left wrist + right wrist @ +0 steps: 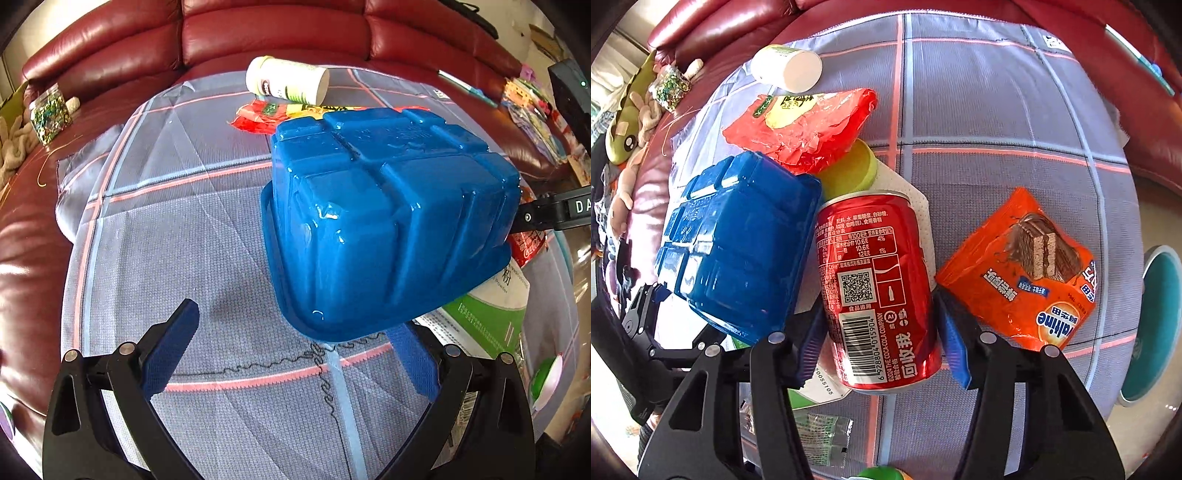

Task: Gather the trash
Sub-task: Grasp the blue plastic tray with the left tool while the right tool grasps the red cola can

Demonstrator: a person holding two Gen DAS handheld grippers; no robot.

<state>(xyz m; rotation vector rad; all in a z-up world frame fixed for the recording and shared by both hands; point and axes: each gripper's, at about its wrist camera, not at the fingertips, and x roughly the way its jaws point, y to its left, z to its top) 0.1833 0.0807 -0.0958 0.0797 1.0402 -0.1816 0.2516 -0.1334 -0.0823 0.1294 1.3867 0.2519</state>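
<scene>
Right gripper (882, 336) pointed steeply down with a red can (879, 291) between its 2 blue pads; the left pad (812, 339) lay against the can's side, the right pad (955, 343) sat just beside it, and whether it pressed I could not tell. Left gripper (295, 354) stood wide with nothing between its fingers, the blue tub (388, 221) just ahead of its right finger. Bare checked cloth (184, 240) lay open to the left of the tub, and more cloth spread beyond the can toward the red sofa (720, 22). Close quarters flanked the can: the upturned tub touched its left side, an orange wafer packet (1023, 273) lay just to its right, and a yellow lid (853, 170) and a red wrapper (805, 125) lay above it. Beyond them a white bottle (786, 68) lay on its side. Lying on white paper (919, 206), the can showed a barcode, a QR code and white print.
</scene>
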